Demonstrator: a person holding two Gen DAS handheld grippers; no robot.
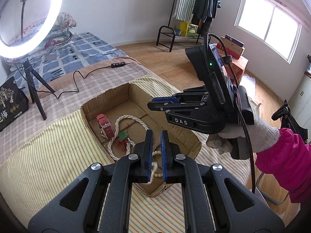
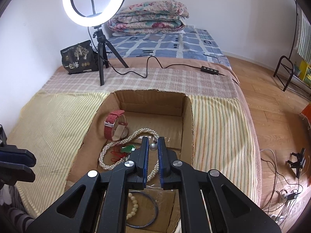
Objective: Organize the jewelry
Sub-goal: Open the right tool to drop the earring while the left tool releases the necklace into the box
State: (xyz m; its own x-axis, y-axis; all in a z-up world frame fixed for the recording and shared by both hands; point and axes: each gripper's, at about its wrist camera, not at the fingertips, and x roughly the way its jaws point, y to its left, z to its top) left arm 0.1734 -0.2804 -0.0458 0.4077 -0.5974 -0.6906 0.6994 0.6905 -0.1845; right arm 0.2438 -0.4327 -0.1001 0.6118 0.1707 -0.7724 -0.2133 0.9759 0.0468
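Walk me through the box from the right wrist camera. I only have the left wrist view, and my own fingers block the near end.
Observer: A thin blue bangle lies flat at the near end of the cardboard box.
Operator: Say what sits inside it.
Observer: A cream bead bracelet curves inside the bangle's ring.
Operator: Report anything by the right gripper.
Observer: A small silver ball shows between the tips of the right gripper. The jaws stand apart, and I cannot tell whether they touch it.
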